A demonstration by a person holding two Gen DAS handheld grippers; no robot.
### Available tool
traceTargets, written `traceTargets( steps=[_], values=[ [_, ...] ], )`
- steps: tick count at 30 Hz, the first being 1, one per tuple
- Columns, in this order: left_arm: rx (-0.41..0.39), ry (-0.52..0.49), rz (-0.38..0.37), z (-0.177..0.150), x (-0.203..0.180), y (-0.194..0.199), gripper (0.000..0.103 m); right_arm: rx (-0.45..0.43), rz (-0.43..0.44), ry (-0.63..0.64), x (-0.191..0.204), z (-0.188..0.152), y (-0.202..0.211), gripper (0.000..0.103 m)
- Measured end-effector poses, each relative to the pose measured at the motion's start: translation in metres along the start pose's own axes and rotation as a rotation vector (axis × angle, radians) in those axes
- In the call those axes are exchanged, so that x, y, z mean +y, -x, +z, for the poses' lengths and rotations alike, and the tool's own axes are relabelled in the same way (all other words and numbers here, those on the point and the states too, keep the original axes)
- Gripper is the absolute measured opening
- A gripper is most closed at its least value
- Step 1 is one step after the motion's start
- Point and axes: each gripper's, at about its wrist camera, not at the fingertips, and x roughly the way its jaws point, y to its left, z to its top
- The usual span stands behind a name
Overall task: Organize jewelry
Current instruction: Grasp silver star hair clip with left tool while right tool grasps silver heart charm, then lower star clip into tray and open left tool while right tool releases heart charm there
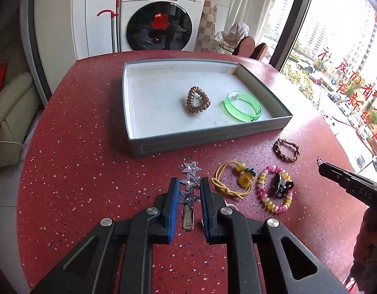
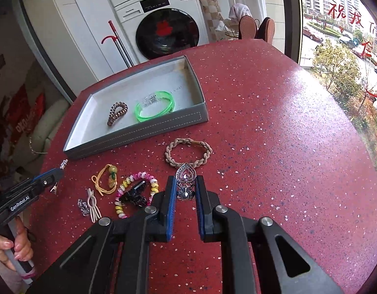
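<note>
Both grippers are loaded, so the step in hand looks like carrying 2 pieces to the gray tray (image 1: 208, 136). The left gripper (image 1: 190, 185) has its jaws clamped on a star hair clip (image 1: 188, 183), held in front of the tray's near wall. The right gripper (image 2: 186, 183) has its jaws clamped on a heart hair clip (image 2: 186, 175), held off the tray's near right corner, just over the braided bracelet (image 2: 188, 150).

Inside the tray already lie 1 coil hair tie (image 1: 197, 99) and 1 green bangle (image 1: 242, 106). In front of the tray, on the red table (image 2: 274, 134), a yellow cord tie (image 1: 233, 180), a beaded coil tie (image 1: 274, 188) and a black claw clip (image 1: 282, 186) wait.

Next, each gripper probably needs to clear the tray's near wall and let go over bare tray floor, away from the bangle.
</note>
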Motion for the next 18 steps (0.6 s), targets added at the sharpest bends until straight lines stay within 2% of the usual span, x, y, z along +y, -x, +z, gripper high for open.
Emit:
traceTargets(
  steps=[9,18],
  values=[
    [-0.077,0.032,0.000,0.049,-0.006,0.030,0.035,-0.042,0.082,0.027,0.022,0.054,0.011,0.017],
    [-0.163,0.041,0.053,0.127,-0.007,0.040,0.035,-0.077,0.105,0.072,0.042,0.126,-0.001,0.017]
  ],
)
